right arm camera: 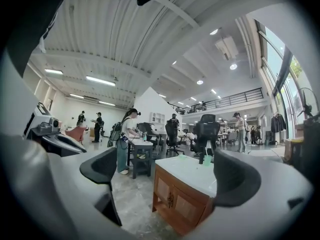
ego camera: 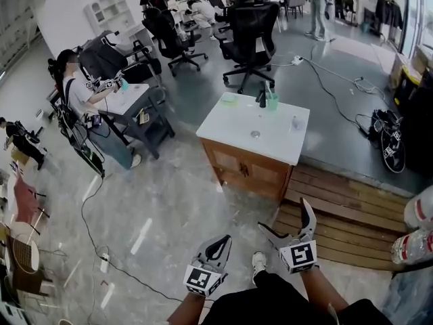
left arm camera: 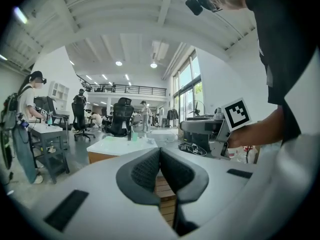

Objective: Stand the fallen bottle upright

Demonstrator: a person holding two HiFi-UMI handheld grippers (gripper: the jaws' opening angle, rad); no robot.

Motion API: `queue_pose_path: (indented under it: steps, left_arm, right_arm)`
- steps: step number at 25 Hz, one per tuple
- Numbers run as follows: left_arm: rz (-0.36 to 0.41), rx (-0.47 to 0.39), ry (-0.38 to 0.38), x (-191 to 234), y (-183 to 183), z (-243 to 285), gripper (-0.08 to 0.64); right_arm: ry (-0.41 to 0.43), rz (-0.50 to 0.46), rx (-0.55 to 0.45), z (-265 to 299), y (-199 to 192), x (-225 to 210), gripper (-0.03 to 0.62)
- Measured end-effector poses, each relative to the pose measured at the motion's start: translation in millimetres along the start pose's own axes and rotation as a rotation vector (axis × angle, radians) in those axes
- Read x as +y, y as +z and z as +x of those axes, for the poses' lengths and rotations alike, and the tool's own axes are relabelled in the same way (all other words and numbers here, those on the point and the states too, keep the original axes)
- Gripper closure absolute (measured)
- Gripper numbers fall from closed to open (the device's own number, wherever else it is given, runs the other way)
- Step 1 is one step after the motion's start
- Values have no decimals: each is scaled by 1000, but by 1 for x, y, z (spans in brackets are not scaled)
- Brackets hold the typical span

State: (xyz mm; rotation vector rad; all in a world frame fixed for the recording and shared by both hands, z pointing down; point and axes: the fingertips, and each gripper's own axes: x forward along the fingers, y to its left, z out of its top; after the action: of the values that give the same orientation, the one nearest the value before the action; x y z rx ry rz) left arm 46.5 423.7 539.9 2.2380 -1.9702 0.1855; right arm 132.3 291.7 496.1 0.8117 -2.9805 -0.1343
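Currently, the left gripper (ego camera: pixel 226 240) has its jaws closed together on nothing; the right gripper (ego camera: pixel 283 213) stands wide open and empty. Ahead of both, well apart, stands the cabinet (ego camera: pixel 243 171). What looks like a small clear bottle (ego camera: pixel 295 122) rests near its top's right edge; its axis and label are too small to tell. Bare floor (ego camera: pixel 169 202) lies between.

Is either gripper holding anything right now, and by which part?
Nothing is held. The left gripper is shut on nothing; the right gripper has its fingers wide apart, with nothing between them.
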Motion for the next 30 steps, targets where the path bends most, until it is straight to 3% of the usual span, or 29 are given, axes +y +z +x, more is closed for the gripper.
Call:
queue_pose_path:
  steps: [7,17,30]
  left_arm:
    - [-11,-16,0,51,35,79,543]
    - [9,-44,7,111,63,158,543]
    - [6,-43,-24,183,75,225,543]
  right_arm:
    - [-10,-13,-18,87,11,-63,-7]
    - [-40,18,24,159,2,-122,-6]
    - [-61,4,56,241,-2,-148,-6]
